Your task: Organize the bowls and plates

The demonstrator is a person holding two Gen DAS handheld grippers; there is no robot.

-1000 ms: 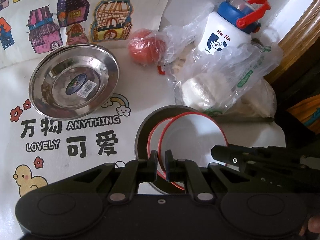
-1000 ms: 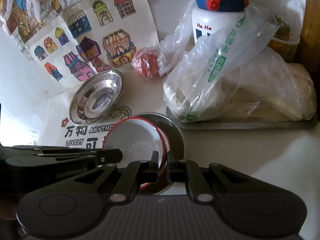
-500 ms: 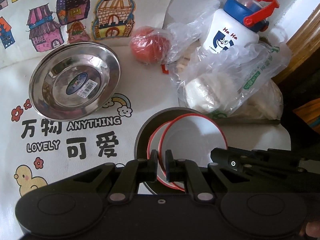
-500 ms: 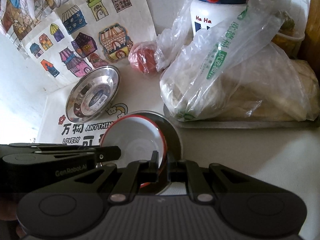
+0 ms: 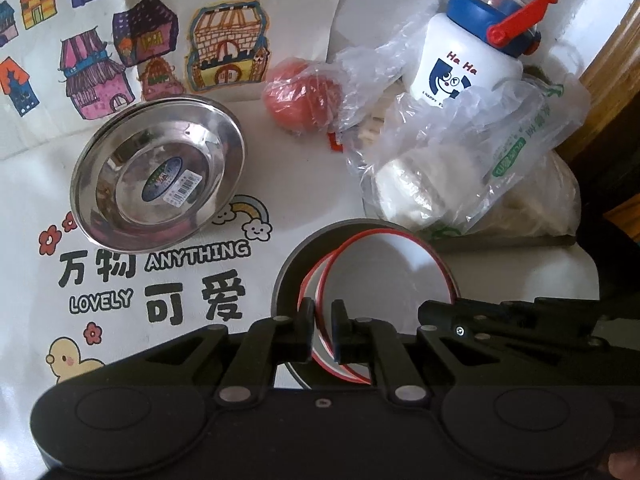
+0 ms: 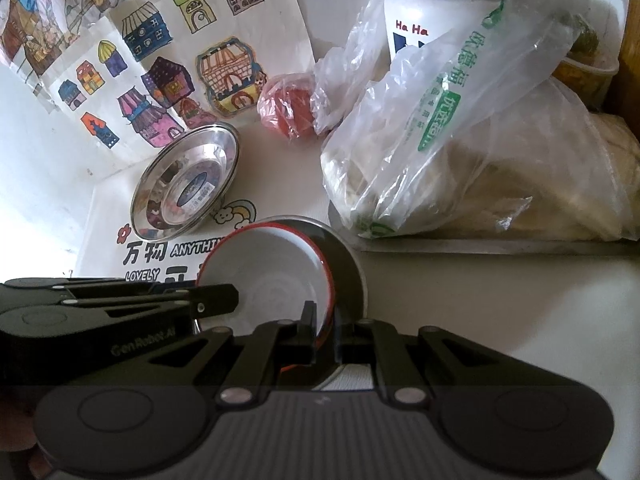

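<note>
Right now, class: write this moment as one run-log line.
left gripper: shut on red-rimmed bowl | right gripper: shut on same bowl's opposite rim | bowl: over dark plate | steel dish: untouched

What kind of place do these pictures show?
Most likely a home table, perhaps for dining. A child's drinking bottle stands beside bagged food, a steel dish rests on a cartoon-printed table cover, and coloured drawings of houses lie behind it.

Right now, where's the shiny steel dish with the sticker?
The shiny steel dish sits left in both views, on the cartoon-printed cloth, left of the bagged red tomato.
</note>
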